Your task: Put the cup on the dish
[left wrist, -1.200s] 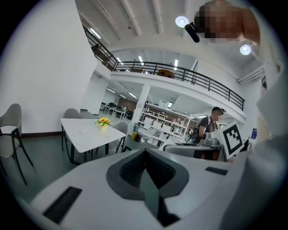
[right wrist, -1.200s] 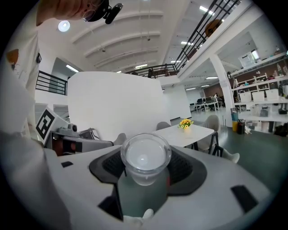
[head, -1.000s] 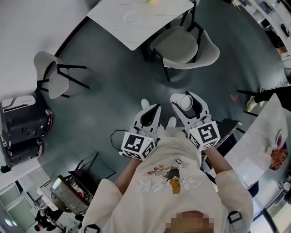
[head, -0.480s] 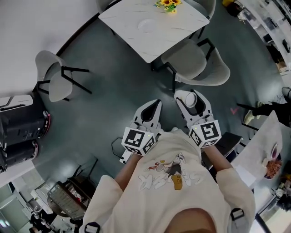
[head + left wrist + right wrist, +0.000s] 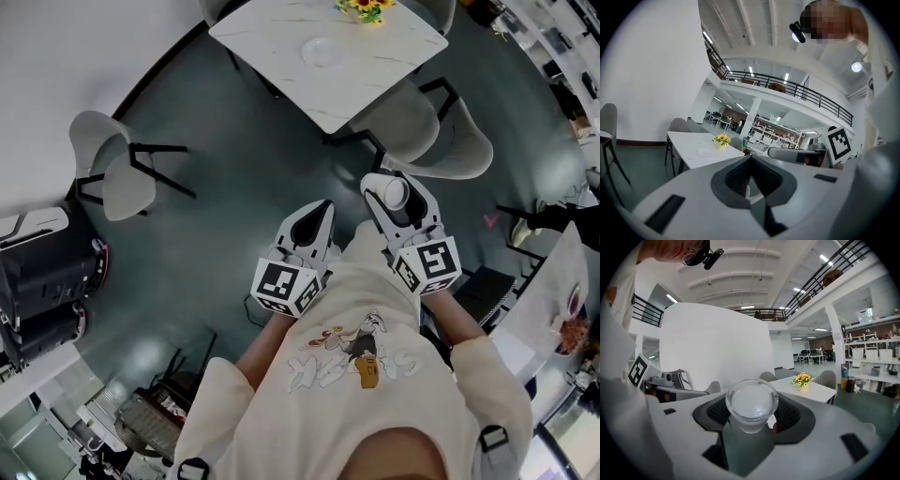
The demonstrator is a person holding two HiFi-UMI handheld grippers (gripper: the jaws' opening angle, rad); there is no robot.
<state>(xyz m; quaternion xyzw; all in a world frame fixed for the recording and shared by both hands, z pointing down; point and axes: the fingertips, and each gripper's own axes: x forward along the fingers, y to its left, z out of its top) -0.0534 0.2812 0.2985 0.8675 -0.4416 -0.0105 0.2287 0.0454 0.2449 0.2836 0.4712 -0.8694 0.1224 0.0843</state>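
My right gripper (image 5: 394, 194) (image 5: 751, 409) is shut on a small clear glass cup (image 5: 396, 193) (image 5: 751, 404), held upright between its pads. The cup's rim faces the camera in the right gripper view. My left gripper (image 5: 322, 217) (image 5: 751, 174) is shut with nothing in it, level with the right one. A clear round dish (image 5: 322, 52) (image 5: 705, 152) lies on the white marble table (image 5: 281, 37) ahead, well beyond both grippers. A small bunch of yellow flowers (image 5: 367, 7) (image 5: 802, 378) stands at the table's far side.
Grey chairs (image 5: 439, 141) stand between me and the table on the right. Another grey chair (image 5: 108, 164) is at the left by the white wall. A black case (image 5: 42, 272) sits at the far left. A second table with dishes (image 5: 553, 300) is at the right edge.
I have walked toward the marble table; it and the dish have come lower and nearer in the head view. Both grippers keep the same pose, the cup still held.
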